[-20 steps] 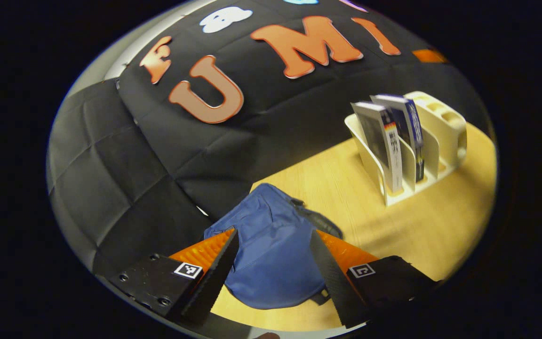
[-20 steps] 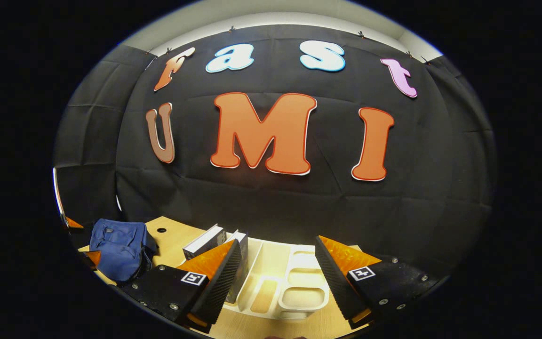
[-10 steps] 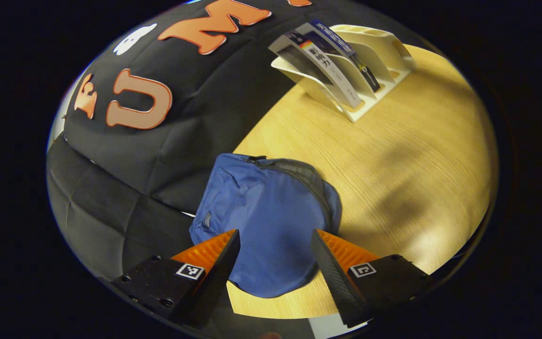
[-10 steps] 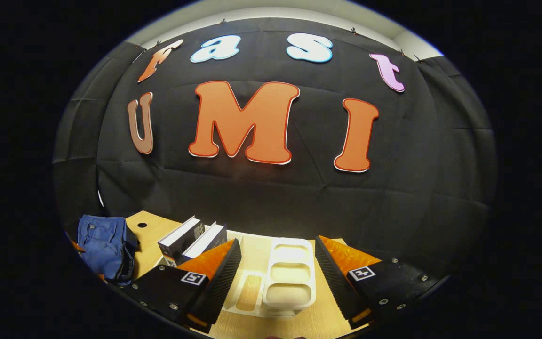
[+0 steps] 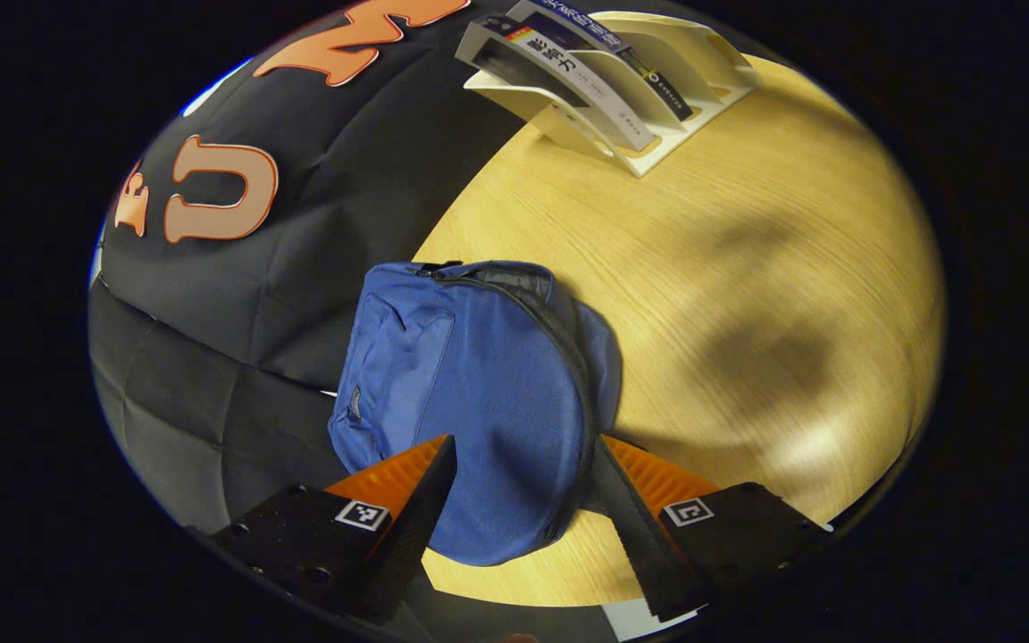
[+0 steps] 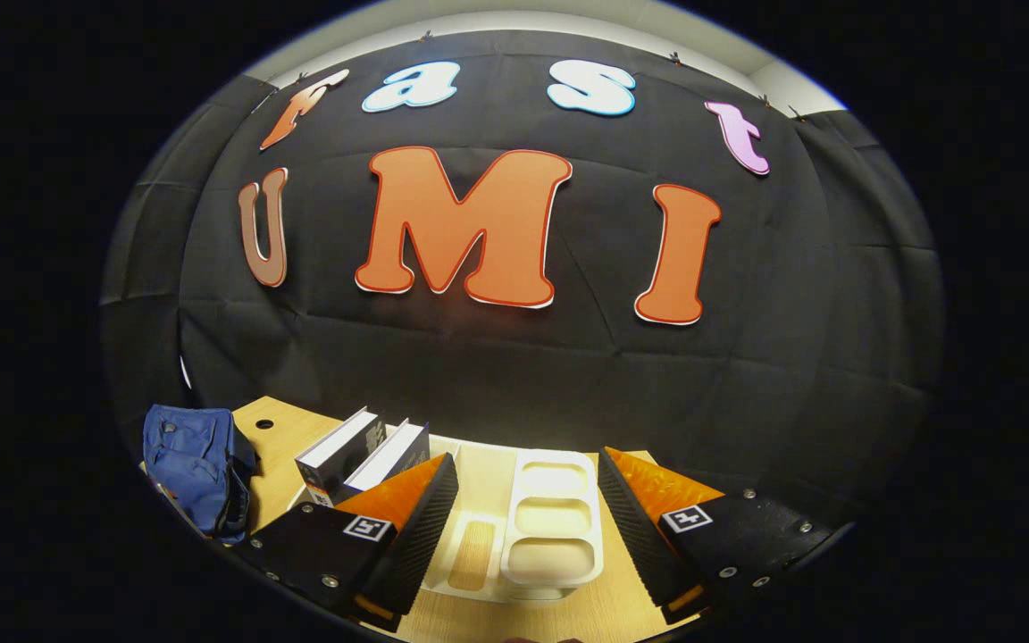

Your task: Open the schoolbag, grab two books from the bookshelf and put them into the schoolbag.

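Observation:
A blue schoolbag [image 5: 470,393] lies flat on the wooden table [image 5: 747,295], its zipper closed along the right edge. My left gripper [image 5: 519,473] hovers open over the bag's near end, with the fingers on either side of it. At the far side a cream bookshelf [image 5: 622,80] holds two books [image 5: 568,76] that lean in its slots. In the right gripper view my right gripper [image 6: 523,500] is open above the bookshelf [image 6: 550,527], the two books [image 6: 363,451] stand just left of it, and the schoolbag [image 6: 197,469] lies at the far left.
The black cloth wall [image 5: 300,232] runs close behind the schoolbag and the bookshelf. A small round hole [image 6: 264,423] shows in the table near the bag. Bare wood stretches between the bag and the bookshelf.
My left gripper has tilted down and moved in over the schoolbag, which now shows larger and nearer the centre. The right gripper has shifted slightly right above the bookshelf.

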